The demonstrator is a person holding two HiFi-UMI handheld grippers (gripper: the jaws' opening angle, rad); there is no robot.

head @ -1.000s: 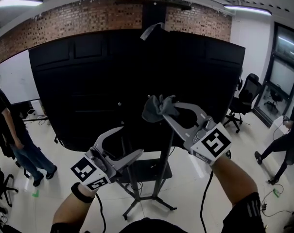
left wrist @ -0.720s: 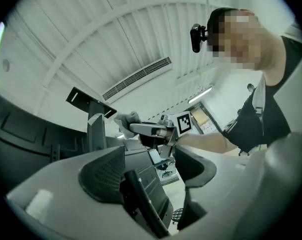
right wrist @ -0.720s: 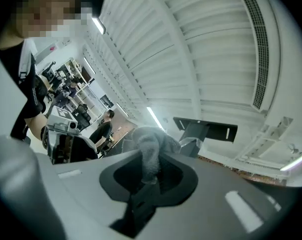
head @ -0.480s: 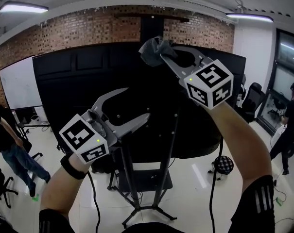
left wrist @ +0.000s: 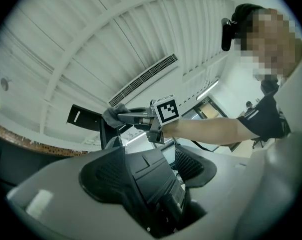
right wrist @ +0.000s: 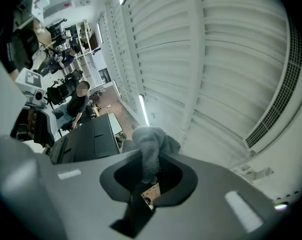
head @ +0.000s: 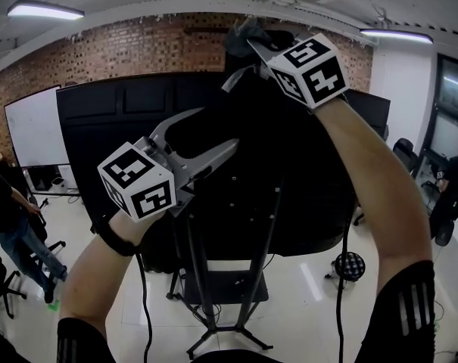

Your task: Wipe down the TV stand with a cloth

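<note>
Cloth [head: 238,35] clamped in right gripper [head: 249,42] jaws, seemingly near the TV [head: 115,134] top; left gripper [head: 219,128] jaws apart.

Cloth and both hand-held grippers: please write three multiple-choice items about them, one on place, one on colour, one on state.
1. Where is the cloth?
A) on the floor
B) held high in the right hand-held gripper
C) draped over a chair

2. What colour is the cloth?
A) red
B) grey
C) yellow

3. How do the jaws of the left hand-held gripper stand?
A) apart, with nothing between them
B) shut on the cloth
C) shut on a cable

Answers:
1 B: the right gripper view shows the cloth pinched between its jaws.
2 B: it looks grey in every view.
3 A: the head view shows an empty gap between them.
</note>
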